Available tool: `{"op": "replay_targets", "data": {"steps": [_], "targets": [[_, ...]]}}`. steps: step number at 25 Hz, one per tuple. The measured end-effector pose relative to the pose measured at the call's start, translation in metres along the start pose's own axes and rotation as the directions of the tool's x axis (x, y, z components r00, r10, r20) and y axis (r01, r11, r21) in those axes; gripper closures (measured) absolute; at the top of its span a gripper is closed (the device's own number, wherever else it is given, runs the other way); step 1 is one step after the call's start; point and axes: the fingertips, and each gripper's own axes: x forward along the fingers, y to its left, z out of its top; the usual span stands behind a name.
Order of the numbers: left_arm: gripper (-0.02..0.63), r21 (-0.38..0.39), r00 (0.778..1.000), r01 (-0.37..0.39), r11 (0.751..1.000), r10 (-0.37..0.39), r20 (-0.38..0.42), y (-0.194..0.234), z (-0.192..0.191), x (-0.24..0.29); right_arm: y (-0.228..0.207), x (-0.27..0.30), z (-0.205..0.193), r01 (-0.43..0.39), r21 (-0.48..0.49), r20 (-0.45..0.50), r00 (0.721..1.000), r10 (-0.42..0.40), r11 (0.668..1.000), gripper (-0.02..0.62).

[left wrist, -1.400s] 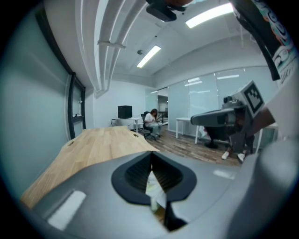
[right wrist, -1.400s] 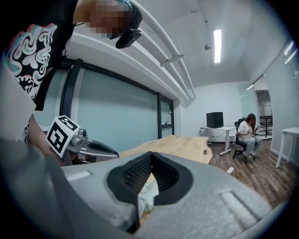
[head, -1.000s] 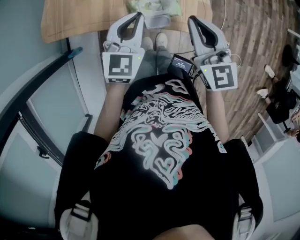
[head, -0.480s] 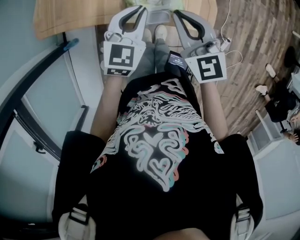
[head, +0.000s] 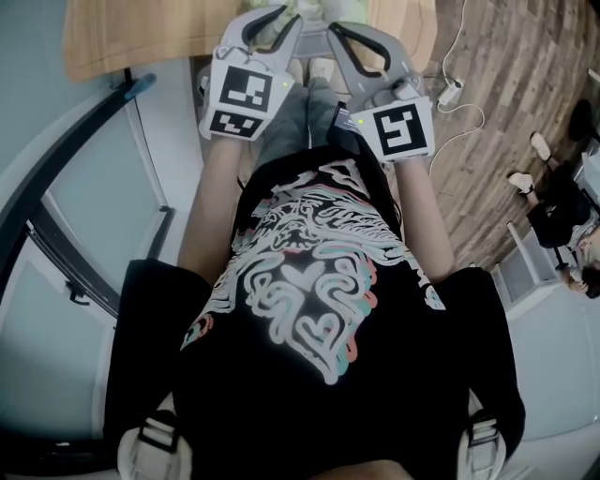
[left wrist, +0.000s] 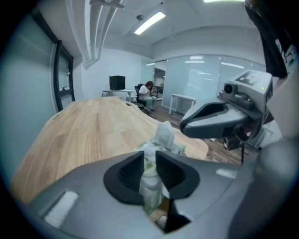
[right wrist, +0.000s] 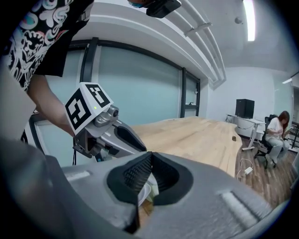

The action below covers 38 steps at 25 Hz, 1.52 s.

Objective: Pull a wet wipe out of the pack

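The wet wipe pack (head: 310, 7) lies at the near edge of the wooden table (head: 141, 37), almost wholly hidden by both grippers. In the left gripper view a white wipe tuft (left wrist: 164, 133) stands up from the greenish pack (left wrist: 180, 149), just beyond the jaws. My left gripper (left wrist: 150, 158) is opening, with a narrow gap; the wipe shows through it, and the pads do not press on it. My right gripper (right wrist: 150, 158) is shut with nothing in it, hovering close above the pack (right wrist: 146, 195). In the head view the left gripper (head: 296, 13) and right gripper (head: 330, 26) nearly meet.
A dark-framed glass wall (head: 56, 187) runs along the left. A white cable and adapter (head: 448, 92) lie on the plank floor at right. The long table top stretches away past the pack (left wrist: 93, 126). A seated person (right wrist: 275, 133) is far off.
Both grippers have moved forward toward the table edge and drawn closer together, now covering the pack that showed between them before.
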Motion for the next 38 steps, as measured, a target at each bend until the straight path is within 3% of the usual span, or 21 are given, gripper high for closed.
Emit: {"op": "replay_targets", "data": {"steps": [11,16,25,31,38], "targets": [[0.518,-0.071,0.993,0.048,0.996,-0.056,-0.105,-0.001,0.002,0.022,-0.002,-0.001,-0.004,-0.049,0.026,-0.003,0.999,0.049,0.998,0.595],[0.52,-0.054,0.986,0.043,0.998,-0.051,-0.157,0.0,0.007,0.023,-0.007,-0.005,0.004,-0.066,0.019,0.012,0.998,0.066,0.998,0.595],[0.597,-0.039,0.973,0.031,0.999,-0.039,-0.227,-0.003,-0.004,0.025,0.0,0.01,0.007,-0.131,-0.064,0.014,0.991,0.132,0.989,0.595],[0.6,-0.082,0.972,0.053,0.995,-0.07,-0.226,0.002,-0.006,0.02,0.015,0.025,0.003,-0.23,-0.051,-0.085,0.971,0.225,0.972,0.595],[0.601,-0.162,0.967,0.123,0.979,-0.155,-0.204,0.005,-0.007,0.022,0.008,0.038,-0.006,-0.19,-0.137,-0.203,0.966,0.161,0.972,0.592]]}}
